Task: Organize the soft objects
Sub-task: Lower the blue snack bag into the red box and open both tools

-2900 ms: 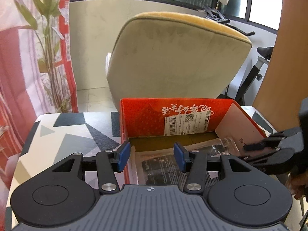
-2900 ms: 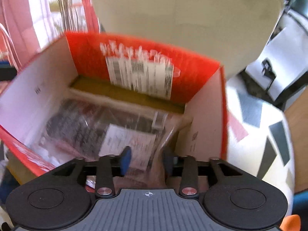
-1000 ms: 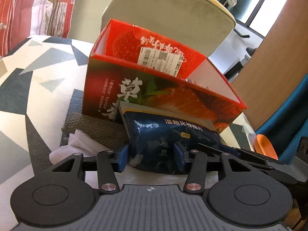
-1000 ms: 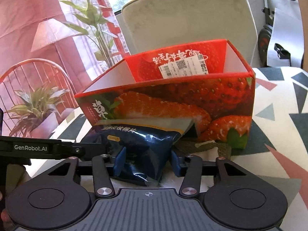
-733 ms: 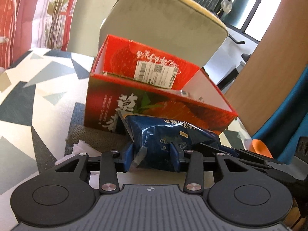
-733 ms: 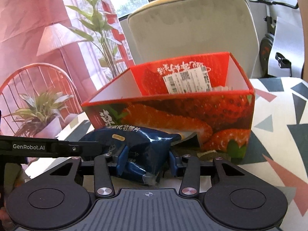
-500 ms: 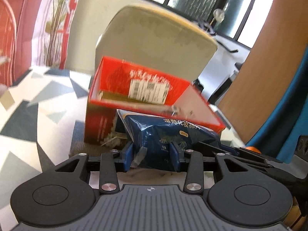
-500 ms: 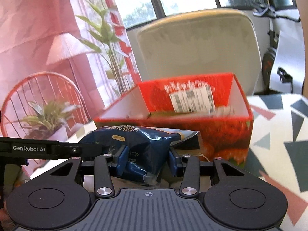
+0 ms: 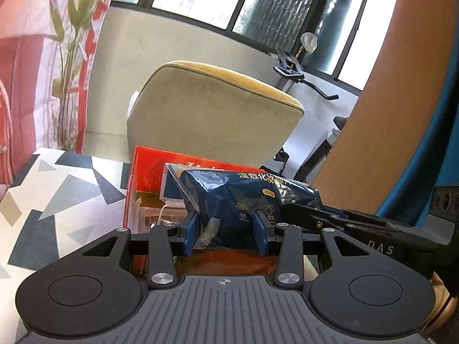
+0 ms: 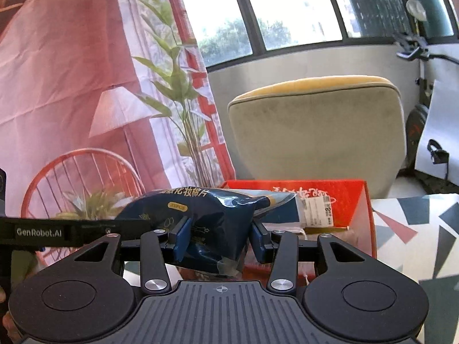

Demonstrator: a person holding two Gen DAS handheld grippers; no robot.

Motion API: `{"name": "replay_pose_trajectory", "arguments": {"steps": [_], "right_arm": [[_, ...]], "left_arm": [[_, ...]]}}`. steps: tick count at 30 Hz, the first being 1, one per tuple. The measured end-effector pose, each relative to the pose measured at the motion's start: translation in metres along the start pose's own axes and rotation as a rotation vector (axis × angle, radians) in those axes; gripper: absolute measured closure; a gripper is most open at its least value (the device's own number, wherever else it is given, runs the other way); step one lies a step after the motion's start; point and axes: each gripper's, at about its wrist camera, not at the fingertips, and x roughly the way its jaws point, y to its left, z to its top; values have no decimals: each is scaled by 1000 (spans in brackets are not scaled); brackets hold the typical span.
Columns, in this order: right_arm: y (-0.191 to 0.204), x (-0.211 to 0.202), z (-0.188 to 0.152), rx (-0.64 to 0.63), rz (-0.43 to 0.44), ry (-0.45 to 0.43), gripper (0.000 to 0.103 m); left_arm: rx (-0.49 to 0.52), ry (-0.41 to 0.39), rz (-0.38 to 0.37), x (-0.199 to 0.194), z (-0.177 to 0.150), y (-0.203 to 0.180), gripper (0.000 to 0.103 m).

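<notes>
A soft dark blue packet [image 9: 229, 200] of cotton pads hangs in the air between both grippers. My left gripper [image 9: 226, 233] is shut on its near end, blue pads pressing its sides. My right gripper [image 10: 219, 239] is shut on the packet [image 10: 212, 215] from the other side. The packet sits above the rim of the red strawberry box [image 9: 149, 172], whose open top [image 10: 338, 197] lies just behind it. In the left wrist view the right gripper's black arm [image 9: 358, 223] comes in from the right. The box's inside is mostly hidden by the packet.
The box stands on a table with a grey, blue and white triangle pattern [image 9: 57, 195]. Behind it is a beige chair with a yellow top [image 10: 315, 126]. A red curtain and plant [image 10: 172, 86] are at the left, an exercise bike [image 9: 304, 77] at the back right.
Both grippers have lifted the blue packet from the table in front of the box to above the box's rim. The box has dropped lower in both views.
</notes>
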Motion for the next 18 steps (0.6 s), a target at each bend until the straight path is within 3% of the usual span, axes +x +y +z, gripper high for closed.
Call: {"name": "replay_pose_trajectory", "arguments": {"steps": [6, 9, 12, 18], "right_arm": [[-21, 48, 43, 1, 5, 76, 62], [-37, 80, 55, 26, -4, 125, 62], [-52, 114, 56, 51, -16, 185, 62], [-74, 173, 48, 84, -51, 278, 63]], "left_arm": [[-81, 37, -20, 40, 35, 27, 61], [-137, 92, -31, 72, 47, 44, 61], [-181, 151, -13, 106, 53, 63, 61], [-169, 211, 41, 157, 57, 79, 61]]}}
